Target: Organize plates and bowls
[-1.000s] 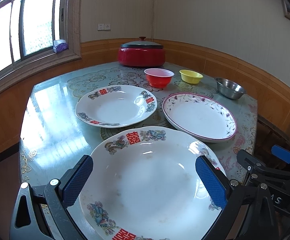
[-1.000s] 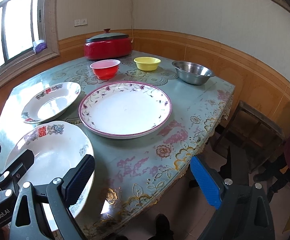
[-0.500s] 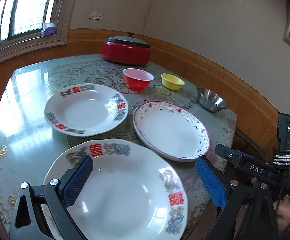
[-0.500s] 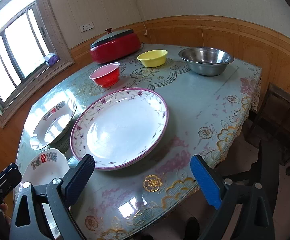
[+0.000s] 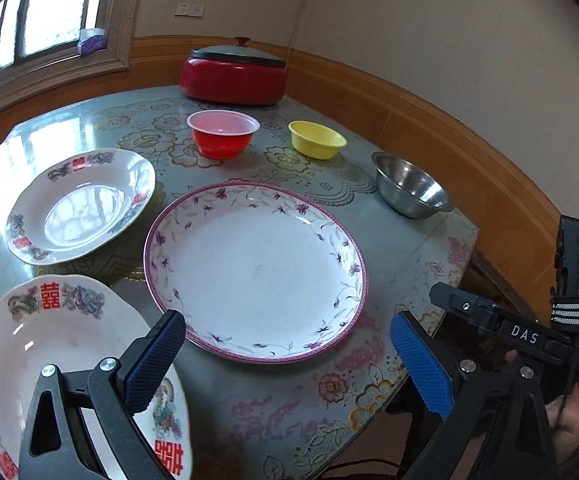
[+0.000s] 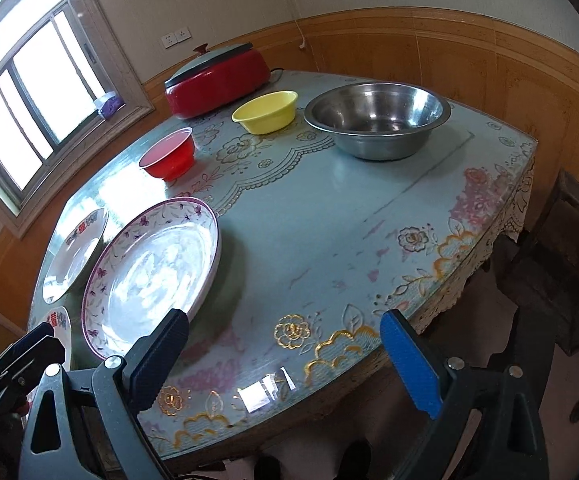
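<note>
A purple-rimmed flower plate lies mid-table. Two white plates with red characters lie left of it: one near me, one farther back. A red bowl, a yellow bowl and a steel bowl stand at the back. My left gripper is open and empty above the flower plate's near rim. My right gripper is open and empty above the table's near edge.
A red lidded electric pot stands at the table's far side by the wall. A window is to the left. A wooden chair stands beyond the table's right edge.
Both grippers have swung to the right and stayed open. The left now faces the flower plate instead of the near white plate. The right faces the table's right half and the steel bowl looks closer.
</note>
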`<act>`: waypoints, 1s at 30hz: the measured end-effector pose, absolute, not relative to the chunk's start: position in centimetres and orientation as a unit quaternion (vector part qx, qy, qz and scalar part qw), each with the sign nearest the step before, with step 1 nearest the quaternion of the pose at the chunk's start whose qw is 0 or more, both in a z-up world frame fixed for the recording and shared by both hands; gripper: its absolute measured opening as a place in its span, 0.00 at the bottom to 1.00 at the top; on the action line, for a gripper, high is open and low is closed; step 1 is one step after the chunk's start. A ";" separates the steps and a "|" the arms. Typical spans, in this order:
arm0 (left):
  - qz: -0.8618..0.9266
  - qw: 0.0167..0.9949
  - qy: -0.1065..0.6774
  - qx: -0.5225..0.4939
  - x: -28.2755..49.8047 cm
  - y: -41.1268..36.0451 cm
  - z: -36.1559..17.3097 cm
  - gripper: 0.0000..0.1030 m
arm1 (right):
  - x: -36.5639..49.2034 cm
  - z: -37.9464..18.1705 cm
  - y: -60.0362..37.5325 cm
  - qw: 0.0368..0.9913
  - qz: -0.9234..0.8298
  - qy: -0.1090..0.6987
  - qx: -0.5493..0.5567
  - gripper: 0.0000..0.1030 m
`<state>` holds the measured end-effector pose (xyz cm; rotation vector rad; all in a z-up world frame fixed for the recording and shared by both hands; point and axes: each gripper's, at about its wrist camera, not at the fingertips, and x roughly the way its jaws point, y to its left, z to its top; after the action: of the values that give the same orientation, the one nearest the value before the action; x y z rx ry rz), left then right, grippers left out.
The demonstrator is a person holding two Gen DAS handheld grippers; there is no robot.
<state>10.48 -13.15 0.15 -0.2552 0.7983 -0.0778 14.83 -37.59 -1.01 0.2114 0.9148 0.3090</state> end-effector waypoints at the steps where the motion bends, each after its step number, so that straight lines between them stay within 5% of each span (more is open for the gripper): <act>1: -0.028 0.910 0.392 -0.129 10.5 -13.3 -0.2 1.00 | 15.3 -1.1 -37.8 0.879 0.159 0.439 0.096 0.95; 10: 0.012 0.904 0.410 -0.122 9.1 -13.8 -0.7 1.00 | 20.1 -0.3 -34.3 0.852 0.296 0.431 0.032 0.92; 17: -0.025 0.908 0.397 -0.133 10.1 -13.0 -0.9 0.99 | 25.4 -0.1 -27.5 0.825 0.350 0.441 -0.057 0.49; 28: -0.011 0.914 0.388 -0.120 11.0 -12.1 -0.9 0.99 | 31.6 -3.0 -18.9 0.754 0.426 0.453 -0.210 0.48; 30: 0.007 0.916 0.381 -0.129 11.1 -12.1 -0.8 0.99 | 31.9 -3.3 -17.7 0.733 0.453 0.456 -0.223 0.41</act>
<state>11.12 -12.09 -0.81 -0.2660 0.7838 0.0138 31.88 -17.67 -3.28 -0.4912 1.0032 0.9971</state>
